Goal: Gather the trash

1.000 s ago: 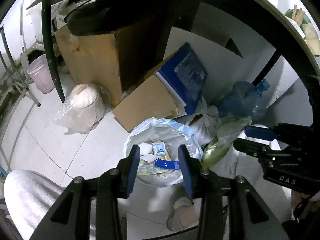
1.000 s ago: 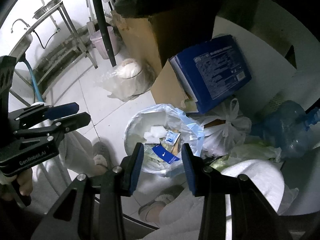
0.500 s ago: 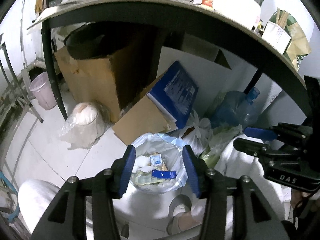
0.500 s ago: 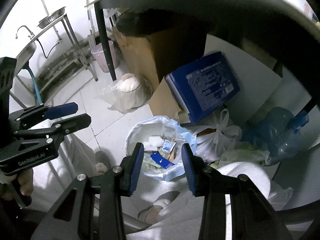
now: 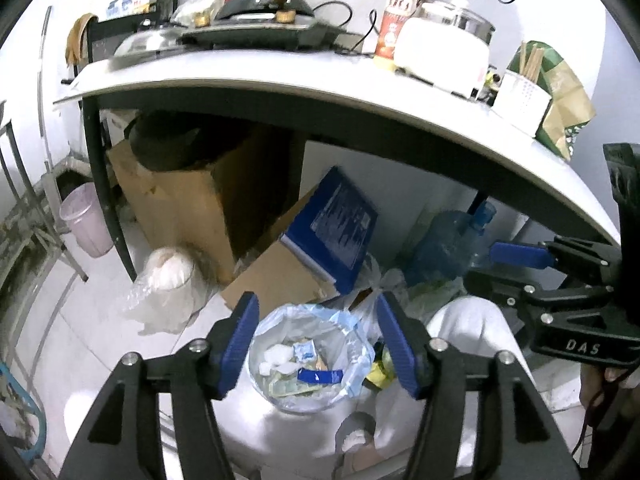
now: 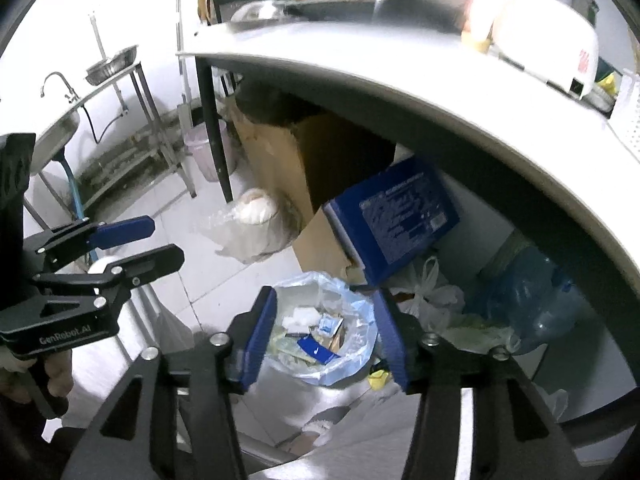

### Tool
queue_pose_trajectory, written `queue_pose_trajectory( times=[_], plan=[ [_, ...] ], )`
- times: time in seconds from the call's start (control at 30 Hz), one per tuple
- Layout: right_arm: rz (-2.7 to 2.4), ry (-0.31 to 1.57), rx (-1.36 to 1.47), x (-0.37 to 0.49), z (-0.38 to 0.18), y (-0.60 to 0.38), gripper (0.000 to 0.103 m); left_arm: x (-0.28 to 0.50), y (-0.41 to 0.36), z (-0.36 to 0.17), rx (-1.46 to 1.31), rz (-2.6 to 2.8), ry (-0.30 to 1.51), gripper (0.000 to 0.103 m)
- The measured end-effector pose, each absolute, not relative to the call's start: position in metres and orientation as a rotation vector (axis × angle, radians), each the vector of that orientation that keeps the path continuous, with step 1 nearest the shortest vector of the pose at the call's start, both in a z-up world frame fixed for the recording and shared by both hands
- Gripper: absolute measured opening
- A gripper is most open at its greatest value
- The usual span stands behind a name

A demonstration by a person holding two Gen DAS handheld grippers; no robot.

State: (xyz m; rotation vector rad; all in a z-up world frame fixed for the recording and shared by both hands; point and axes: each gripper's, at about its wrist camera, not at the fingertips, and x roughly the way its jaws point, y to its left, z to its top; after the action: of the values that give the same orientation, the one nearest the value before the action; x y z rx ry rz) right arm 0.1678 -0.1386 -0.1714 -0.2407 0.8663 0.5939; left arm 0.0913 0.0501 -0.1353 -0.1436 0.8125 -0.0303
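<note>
Grippers (image 5: 316,340) agape above trash bin (image 5: 352,376)

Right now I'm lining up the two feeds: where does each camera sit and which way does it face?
Left wrist: on the left claw, looking down at the trash bin under the table; right claw and the person's legs show.
Right wrist: on the right claw, facing down at the bin; left claw and its hand show.
Shared: bin, blue box, water jug.
</note>
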Motion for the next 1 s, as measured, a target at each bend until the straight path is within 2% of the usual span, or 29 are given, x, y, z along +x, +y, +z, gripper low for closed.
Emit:
queue_pose_trajectory(
  times=[0.27, 0.33, 0.47, 0.8, 1.0],
  plan=[
    [0.584, 0.792, -0.204, 0.162, -0.138, -0.153, 0.061, 0.086, 0.044, -0.107, -0.121, -0.047, 0.749, 0.080],
    [0.581, 0.776, -0.194, 0.161, -0.131, -0.156, 0.068, 0.084, 0.043, -0.100, -0.113, -0.051, 0.735, 0.088],
    [0.573, 0.740, -0.173, 0.161, -0.116, -0.161, 0.073, 0.081, 0.039, -0.083, -0.090, -0.053, 0.693, 0.097],
    [0.553, 0.638, -0.137, 0.151, -0.078, -0.174, 0.082, 0.069, 0.036, -0.044, -0.076, -0.066, 0.573, 0.098],
    [0.543, 0.580, -0.121, 0.145, -0.054, -0.180, 0.087, 0.062, 0.040, -0.024, -0.096, -0.060, 0.510, 0.103]
  ],
)
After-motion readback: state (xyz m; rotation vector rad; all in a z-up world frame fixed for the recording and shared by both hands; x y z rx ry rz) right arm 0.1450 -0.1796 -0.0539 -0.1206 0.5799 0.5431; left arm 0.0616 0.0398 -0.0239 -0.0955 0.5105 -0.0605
